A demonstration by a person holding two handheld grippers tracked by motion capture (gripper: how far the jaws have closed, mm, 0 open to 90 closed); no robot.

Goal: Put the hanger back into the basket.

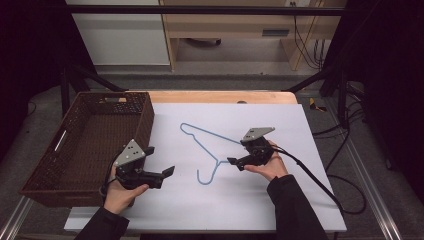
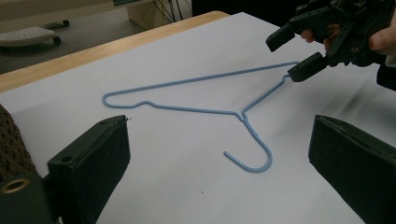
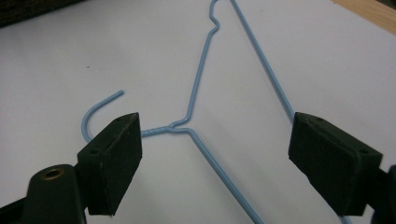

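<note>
A light blue wire hanger (image 1: 207, 150) lay flat on a white sheet (image 1: 280, 200) that covered most of a wooden bench (image 1: 220, 96), with its hook curling toward the person's side and its long straight bar running toward the far left. A dark brown woven basket (image 1: 45, 175) sat at the left edge of the bench, just beside the sheet. The left hand-held gripper (image 1: 169, 171) was held low above the sheet near the basket's near corner, well apart from the hanger; its jaws stood wide open with nothing between them, and its own camera looked between them at the hanger (image 2: 196, 109) lying ahead. The person's left hand (image 1: 120, 192) wrapped its handle from below. The right hand-held gripper (image 1: 234, 161) was held by the right hand (image 1: 270, 167) just to the right of the hanger's neck, pointing left toward it. Its jaws were also spread wide and empty, and in the right gripper view they straddled the hanger (image 3: 201, 93) from above, with the twisted neck just beside the left jaw and one sloping shoulder wire running between them. From the left gripper view, the lower jaw of the right hand-held gripper (image 2: 299, 56) sat at the hanger's right end; whether it touched the wire could not be told.
</note>
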